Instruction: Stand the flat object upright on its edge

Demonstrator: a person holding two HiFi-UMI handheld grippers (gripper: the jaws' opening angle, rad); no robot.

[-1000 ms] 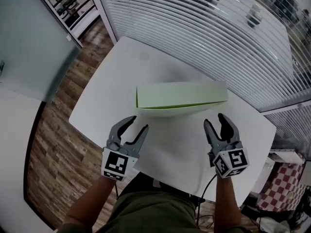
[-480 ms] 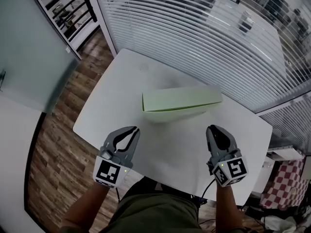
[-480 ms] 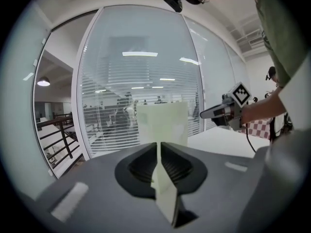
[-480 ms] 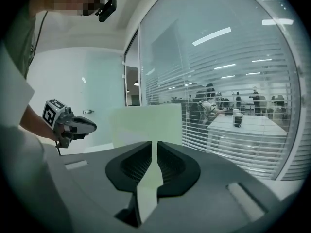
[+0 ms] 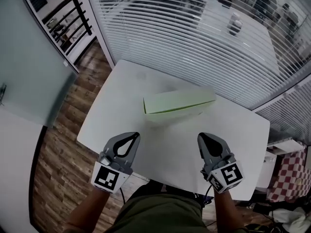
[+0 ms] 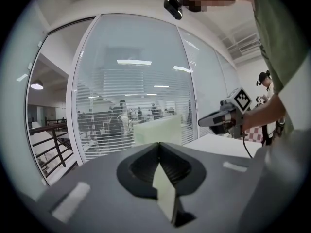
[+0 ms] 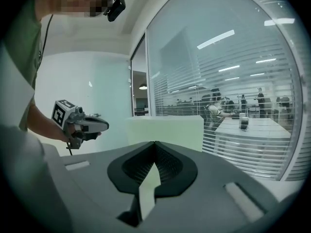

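Flat object (image 5: 179, 105) stands on table (image 5: 119, 98) centre; left tool (image 5: 132, 139), right tool (image 5: 204, 140) before it, apart.

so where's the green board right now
Head view: pale green board stands far-centre on the white table, near the blinds, ahead of the left gripper and right gripper.

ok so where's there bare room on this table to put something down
The white table is bare in the strip between the green panel and the left gripper and right gripper, both shut, and at both ends beside the panel. Only the middle, where the panel stands upright, is taken.
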